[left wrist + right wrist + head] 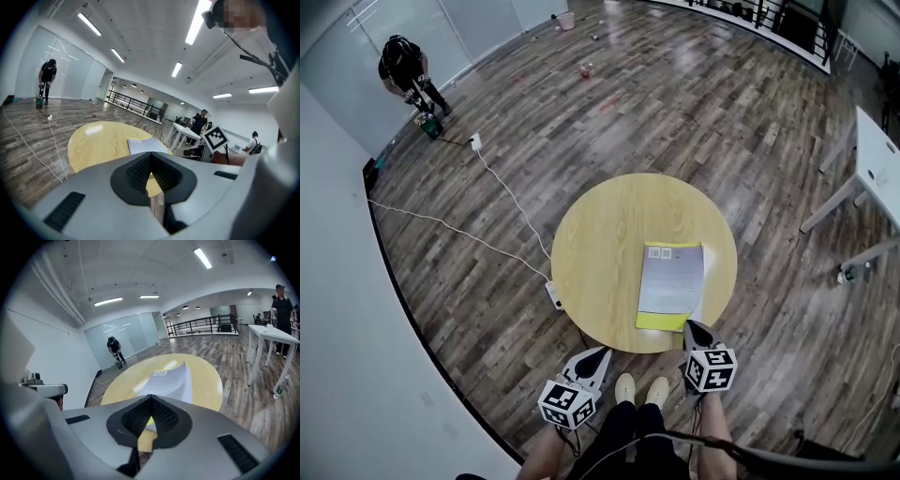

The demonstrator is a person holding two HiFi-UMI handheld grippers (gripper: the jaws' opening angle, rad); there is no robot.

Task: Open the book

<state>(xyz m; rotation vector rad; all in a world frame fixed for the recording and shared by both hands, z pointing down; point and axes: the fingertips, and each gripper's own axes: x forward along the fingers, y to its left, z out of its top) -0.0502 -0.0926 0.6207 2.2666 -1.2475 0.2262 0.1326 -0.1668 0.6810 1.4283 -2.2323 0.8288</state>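
A book with a grey cover and a yellow strip at its near end lies closed on the right half of the round wooden table. A thin white edge of pages shows along its right side. My right gripper hovers at the table's near edge, just by the book's near right corner, jaws shut with nothing seen between them. In the right gripper view the book lies just beyond the closed tips. My left gripper hangs off the table's near edge, left of the book, also shut.
A white cable and power strip lie on the wood floor by the table's left side. A person bends over at the far left wall. A white table stands at the right, with a bottle on the floor near it. My feet are below the table.
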